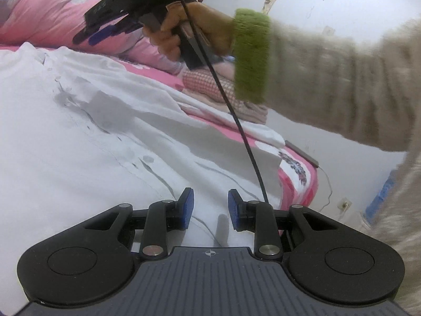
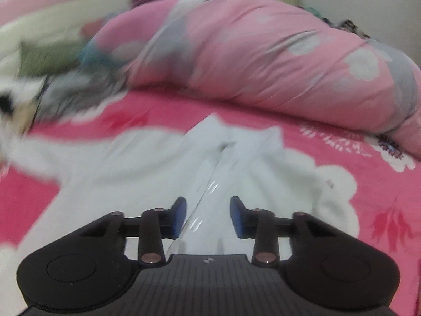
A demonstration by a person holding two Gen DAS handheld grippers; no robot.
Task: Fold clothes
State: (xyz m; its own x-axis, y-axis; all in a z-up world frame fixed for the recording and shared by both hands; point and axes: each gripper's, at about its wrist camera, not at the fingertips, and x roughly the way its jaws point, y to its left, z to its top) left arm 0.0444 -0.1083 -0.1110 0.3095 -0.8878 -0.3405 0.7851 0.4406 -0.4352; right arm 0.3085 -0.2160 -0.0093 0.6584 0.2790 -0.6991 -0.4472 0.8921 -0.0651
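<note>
With the white garment (image 1: 86, 121) lying spread on the pink bed (image 2: 184, 110), both hand-held grippers, left (image 1: 210, 208) and right (image 2: 208, 217), are hovering part-open and empty, so the next pinch should probably take an edge squarely.

- A white, thin cotton garment with faint grey markings (image 1: 100, 121) lies spread and creased on the bed, its collar end (image 2: 223, 137) toward twelve o'clock.
</note>
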